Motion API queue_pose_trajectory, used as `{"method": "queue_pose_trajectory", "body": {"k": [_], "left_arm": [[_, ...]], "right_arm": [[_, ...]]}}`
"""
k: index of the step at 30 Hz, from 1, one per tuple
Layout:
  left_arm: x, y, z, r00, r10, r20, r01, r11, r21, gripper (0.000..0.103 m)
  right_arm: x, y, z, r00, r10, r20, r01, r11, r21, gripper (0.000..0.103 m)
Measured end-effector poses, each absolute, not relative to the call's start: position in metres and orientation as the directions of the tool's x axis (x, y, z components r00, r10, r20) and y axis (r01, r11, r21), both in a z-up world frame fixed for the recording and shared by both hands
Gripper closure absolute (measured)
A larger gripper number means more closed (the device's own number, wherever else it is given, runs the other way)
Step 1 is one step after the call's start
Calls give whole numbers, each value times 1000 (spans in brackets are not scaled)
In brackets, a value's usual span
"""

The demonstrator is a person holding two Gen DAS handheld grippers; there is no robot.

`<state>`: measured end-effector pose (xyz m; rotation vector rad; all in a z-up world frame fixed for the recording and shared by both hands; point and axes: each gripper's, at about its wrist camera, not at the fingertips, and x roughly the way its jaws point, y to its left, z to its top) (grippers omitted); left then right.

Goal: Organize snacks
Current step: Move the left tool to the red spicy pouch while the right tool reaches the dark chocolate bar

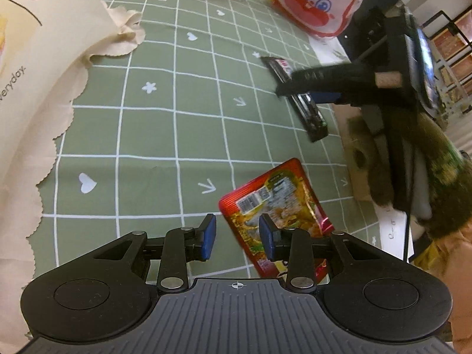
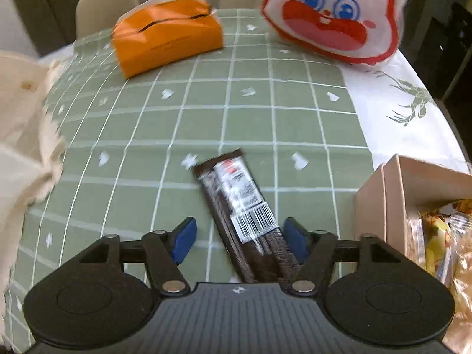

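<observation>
A red snack packet lies flat on the green checked tablecloth. My left gripper hangs over its near left edge, open; the right pad sits above the packet and the left pad is over bare cloth. A long dark snack bar with a white barcode label lies between the fingers of my right gripper. That gripper is open; the bar lies close to the right pad and well clear of the left one. In the left wrist view the right gripper hovers over the same bar.
An orange tissue box and a white bag with a cartoon face stand at the far side. A cardboard box holding snack packets is at the right. A cream paper bag fills the left. A furry sleeve reaches in from the right.
</observation>
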<state>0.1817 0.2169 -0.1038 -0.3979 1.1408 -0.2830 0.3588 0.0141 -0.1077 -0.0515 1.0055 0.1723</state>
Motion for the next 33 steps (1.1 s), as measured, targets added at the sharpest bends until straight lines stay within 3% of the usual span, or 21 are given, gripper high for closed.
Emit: {"method": "queue_pose_trajectory", "body": {"k": [1, 2, 8, 14, 18, 26, 33], "left_arm": [[182, 217, -105, 391, -412, -823, 19, 897, -441, 67], [181, 217, -106, 386, -408, -827, 21, 901, -434, 67], [171, 210, -105, 373, -384, -845, 25, 914, -404, 70], [159, 201, -106, 377, -366, -851, 3, 919, -394, 70], [151, 174, -106, 362, -402, -841, 67, 911, -406, 69], [135, 107, -103, 314, -485, -816, 275, 869, -410, 69], [124, 81, -103, 293, -481, -826, 326, 863, -387, 69]], "right_arm": [[352, 17, -107, 526, 118, -842, -186, 982, 21, 63], [346, 18, -106, 524, 129, -842, -202, 979, 24, 63], [273, 18, -107, 501, 210, -839, -241, 966, 98, 63], [195, -9, -110, 504, 193, -842, -170, 978, 123, 63], [147, -26, -112, 497, 214, -841, -126, 977, 174, 63], [89, -72, -116, 539, 77, -839, 17, 995, 102, 63], [50, -100, -104, 605, 38, -795, 92, 989, 117, 55]]}}
